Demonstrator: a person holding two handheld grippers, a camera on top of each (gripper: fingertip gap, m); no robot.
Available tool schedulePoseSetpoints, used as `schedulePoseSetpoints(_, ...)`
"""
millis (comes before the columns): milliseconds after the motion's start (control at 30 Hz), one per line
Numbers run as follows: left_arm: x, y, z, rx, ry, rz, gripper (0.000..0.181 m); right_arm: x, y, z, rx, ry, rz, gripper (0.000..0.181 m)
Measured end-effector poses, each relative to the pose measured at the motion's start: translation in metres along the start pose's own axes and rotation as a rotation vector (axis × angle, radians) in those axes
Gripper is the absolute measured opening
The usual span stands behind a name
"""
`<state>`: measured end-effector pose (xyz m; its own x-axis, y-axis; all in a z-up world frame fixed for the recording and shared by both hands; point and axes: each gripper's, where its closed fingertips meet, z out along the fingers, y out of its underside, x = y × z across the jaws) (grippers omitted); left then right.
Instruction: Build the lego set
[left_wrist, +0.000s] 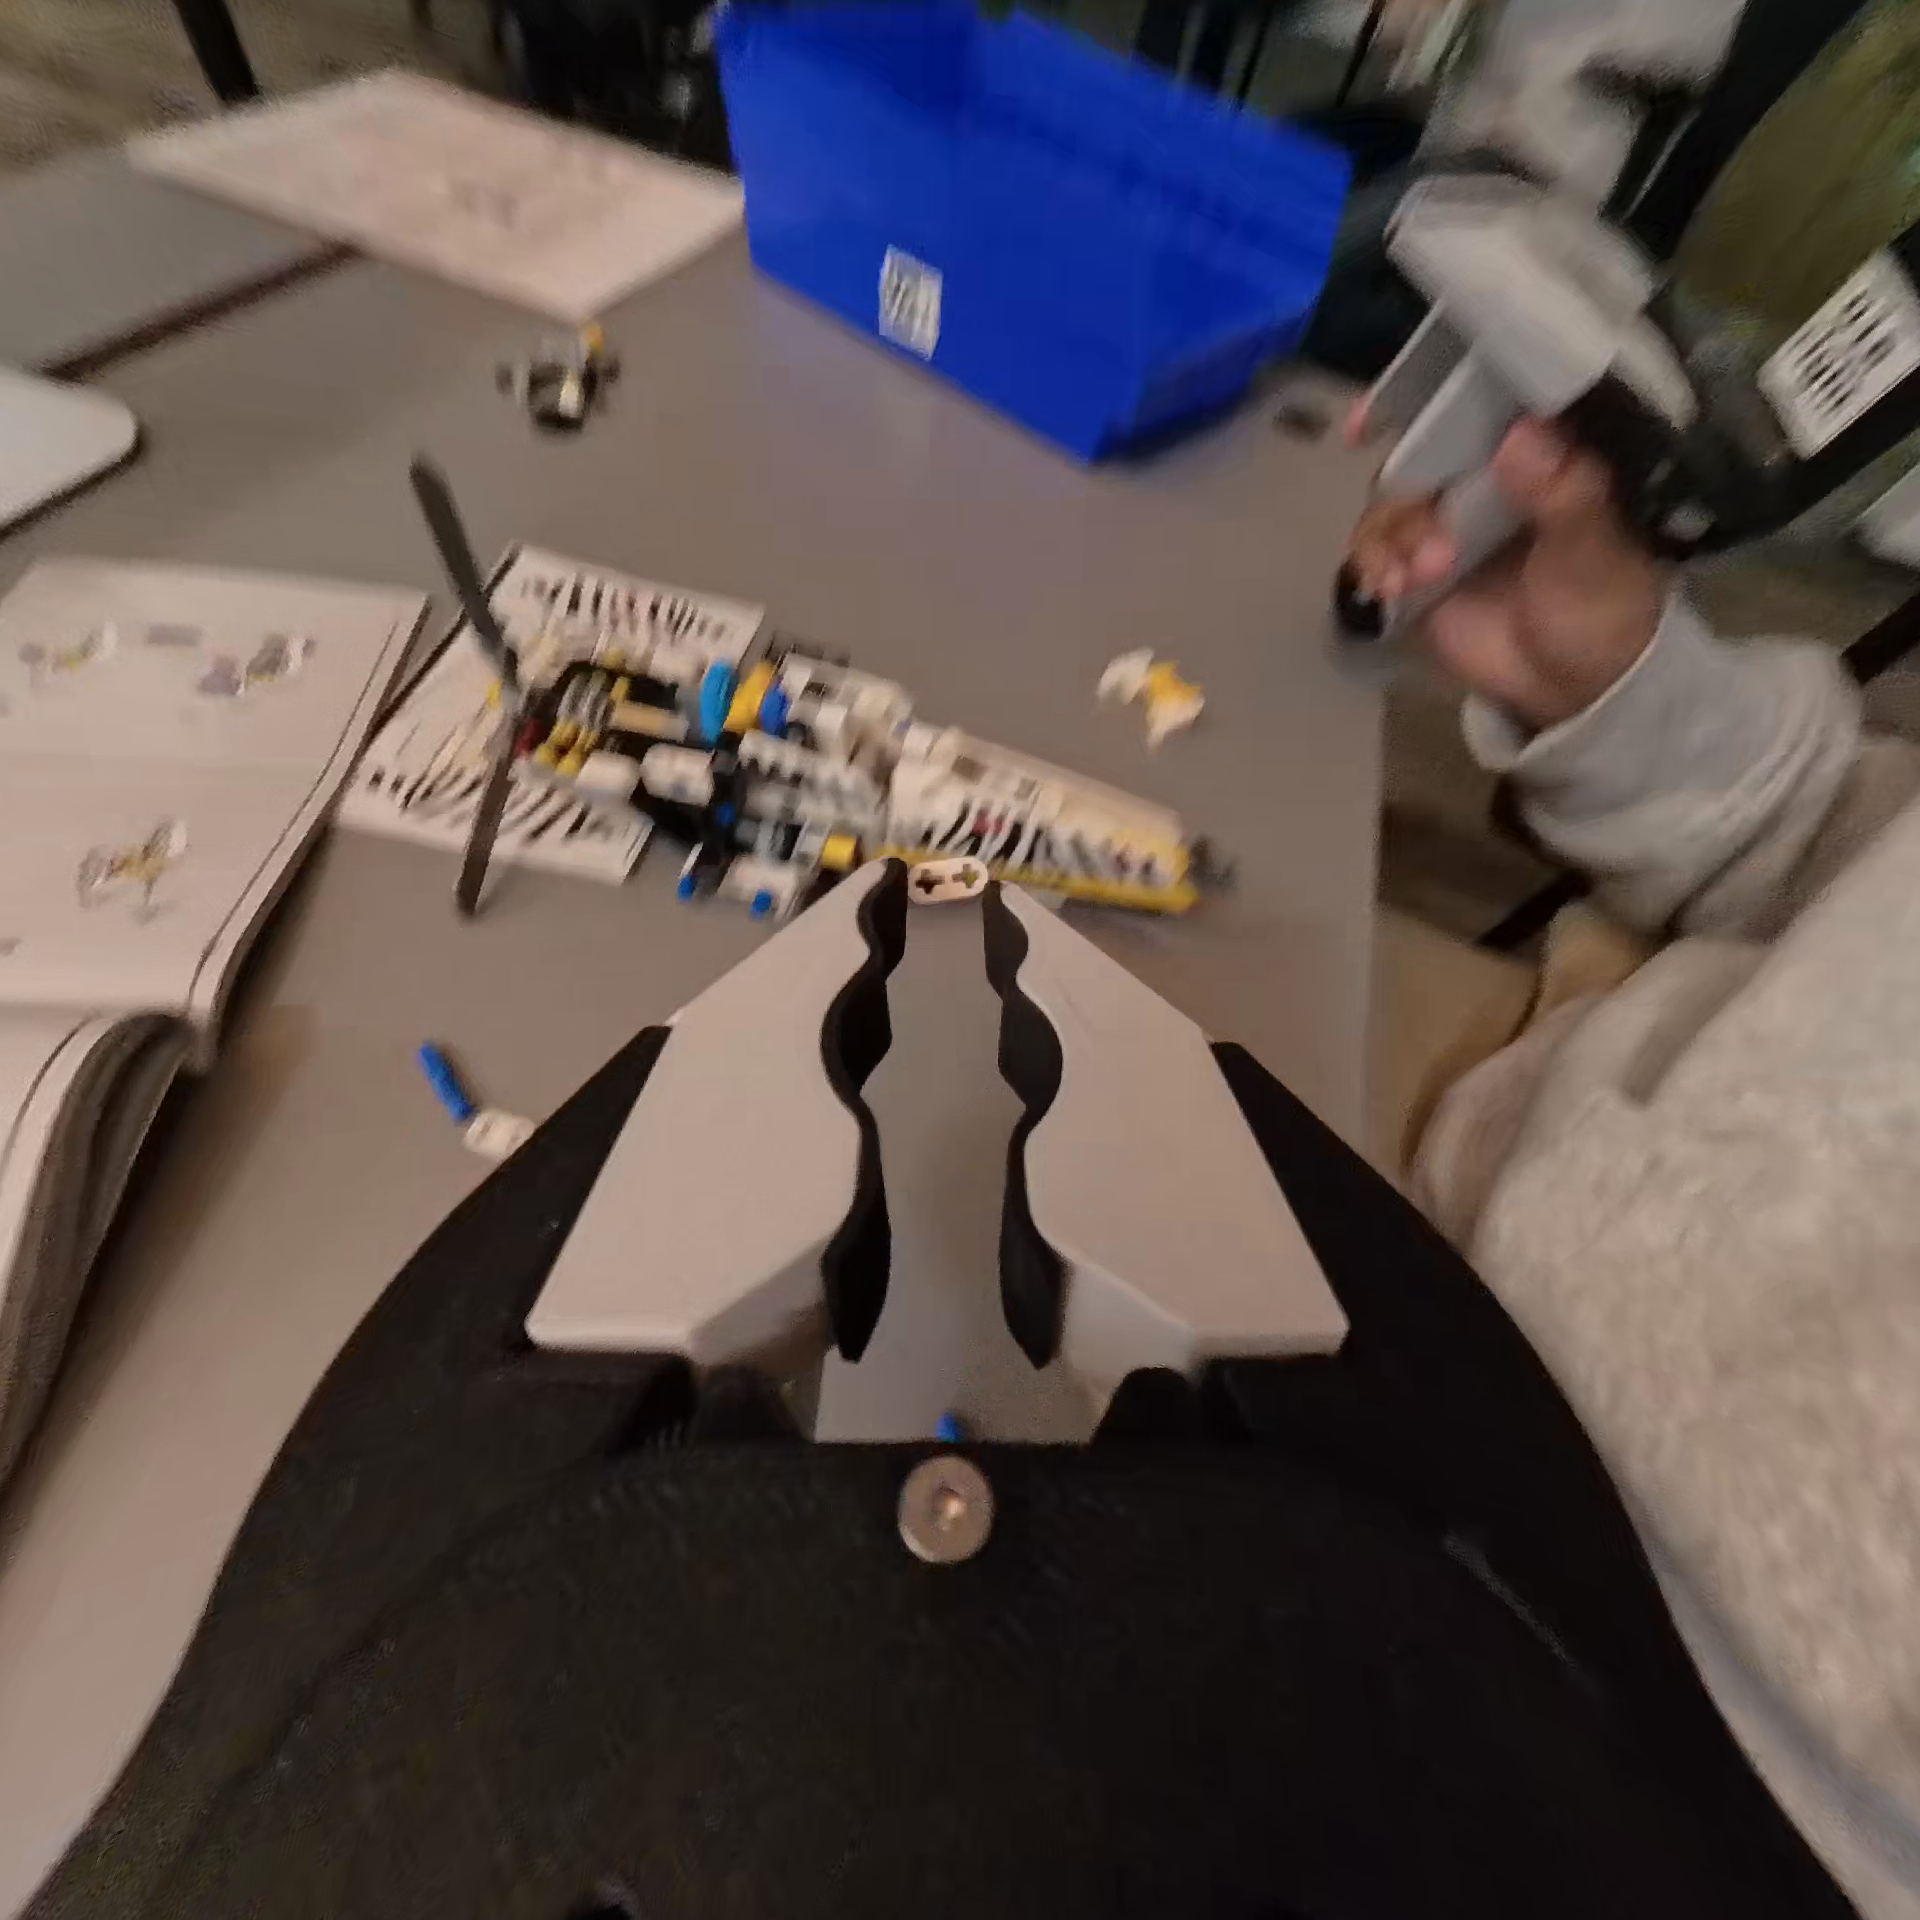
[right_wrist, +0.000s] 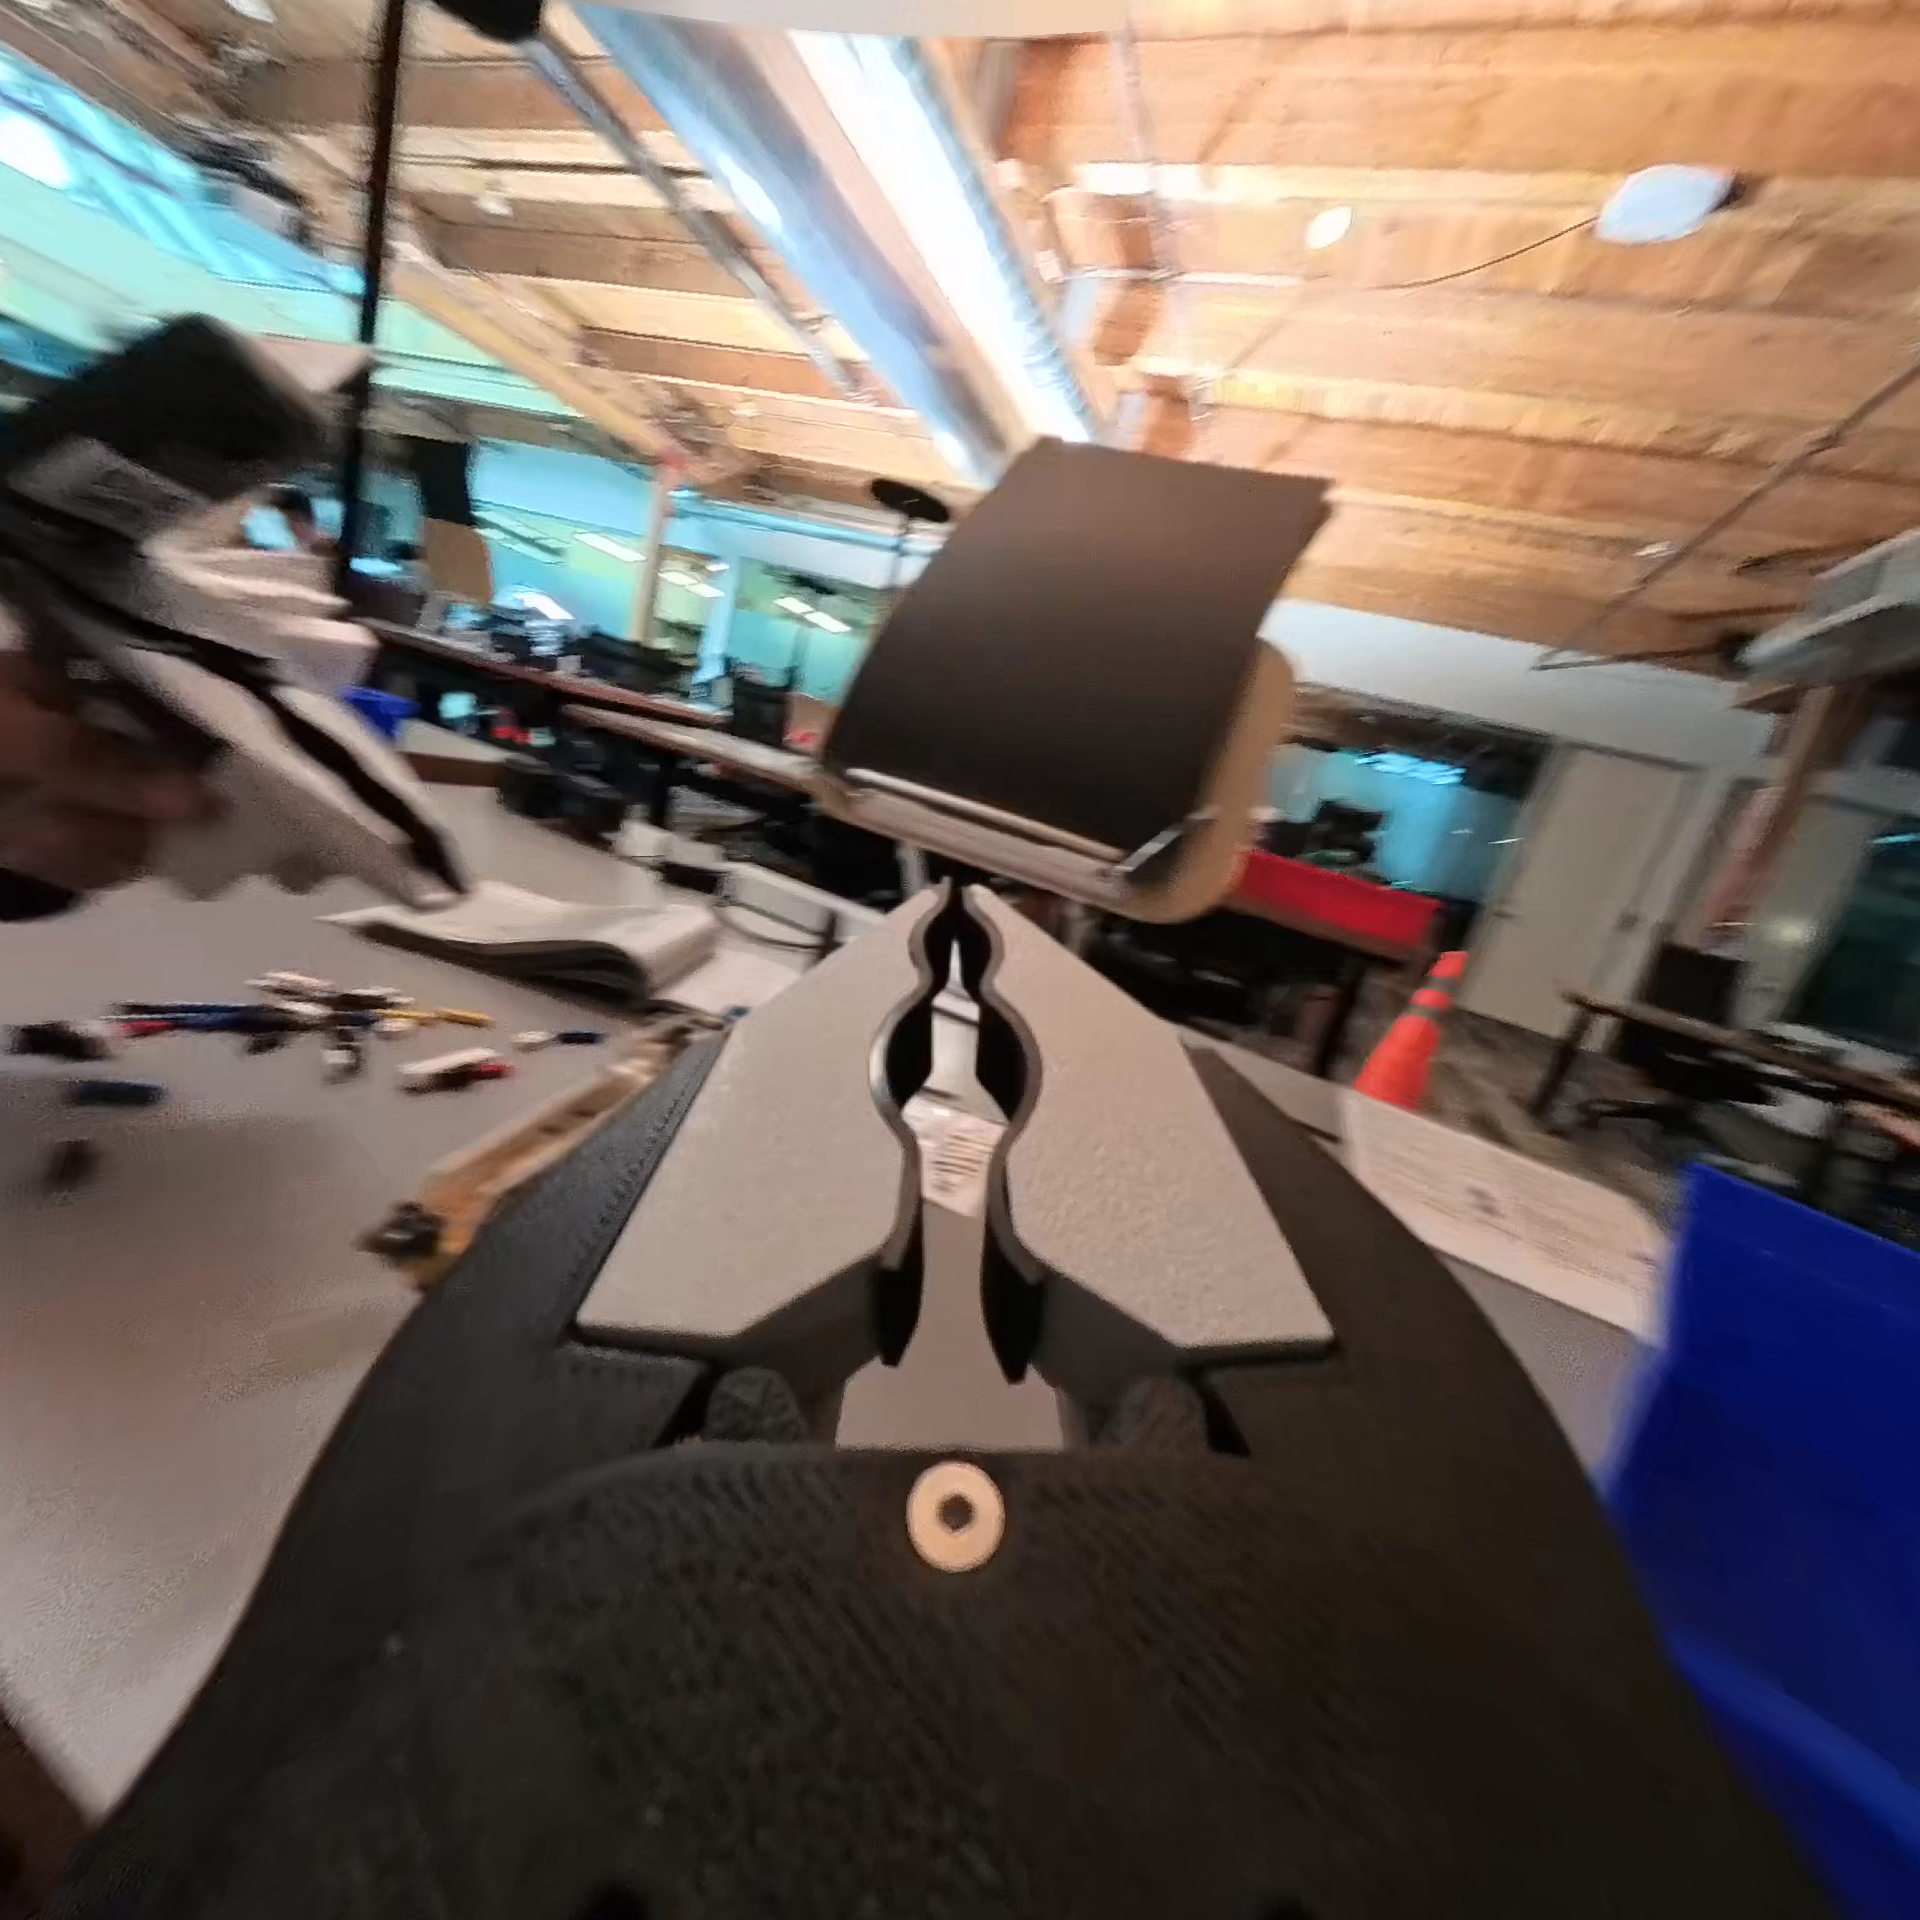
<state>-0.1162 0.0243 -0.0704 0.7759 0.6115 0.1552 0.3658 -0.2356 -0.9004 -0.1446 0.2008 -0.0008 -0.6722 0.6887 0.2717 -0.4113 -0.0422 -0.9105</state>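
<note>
My left gripper (left_wrist: 941, 906) is shut on a small white connector (left_wrist: 945, 880) with two cross holes, pinched at the very fingertips. It hovers just in front of the white, black and yellow lego plane model (left_wrist: 810, 758), which lies on the grey table (left_wrist: 935, 488) with its grey propeller (left_wrist: 480, 675) at the left. My right gripper (right_wrist: 954, 916) is raised and tilted up toward the room, its jaws shut with nothing seen between them. In the left wrist view it is blurred at the upper right (left_wrist: 1507, 343), held by a hand.
An open instruction book (left_wrist: 156, 790) lies at the left and a blue bin (left_wrist: 1018, 239) at the back. A white-yellow piece (left_wrist: 1153, 691), a blue pin (left_wrist: 447, 1081) and a small assembly (left_wrist: 561, 379) lie loose. A light cushion (left_wrist: 1662, 1299) borders the table's right edge. The tips of one gripper are about 20 centimeters away from the tips of the other. My right tips are about 30 centimeters from the blue pin (left_wrist: 447, 1081), my left tips only 15 centimeters.
</note>
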Motion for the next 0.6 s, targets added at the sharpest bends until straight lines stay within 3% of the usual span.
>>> schedulePoseSetpoints(67, 0.011, -0.020, 0.004, 0.108, 0.036, -0.034, 0.013, -0.032, -0.009, 0.010, -0.040, -0.140, 0.057, 0.000)
schedulePoseSetpoints(167, -0.004, -0.038, 0.009, 0.215, -0.211, 0.031, 0.012, -0.079, -0.012, 0.022, -0.092, -0.315, 0.276, 0.005)
schedulePoseSetpoints(233, 0.005, -0.046, 0.014, 0.251, -0.287, 0.113, 0.012, -0.095, -0.014, 0.026, -0.098, -0.380, 0.513, 0.012)
schedulePoseSetpoints(333, 0.019, -0.050, 0.024, 0.248, -0.352, 0.229, 0.012, -0.091, -0.015, 0.030, -0.078, -0.357, 0.747, 0.012)
schedulePoseSetpoints(467, 0.027, -0.061, 0.021, 0.298, -0.487, 0.382, 0.012, -0.083, -0.015, 0.029, -0.039, -0.319, 0.883, 0.005)
schedulePoseSetpoints(600, 0.045, -0.065, 0.027, 0.338, -0.442, 0.407, 0.011, -0.098, -0.017, 0.029, -0.040, -0.377, 0.948, 0.009)
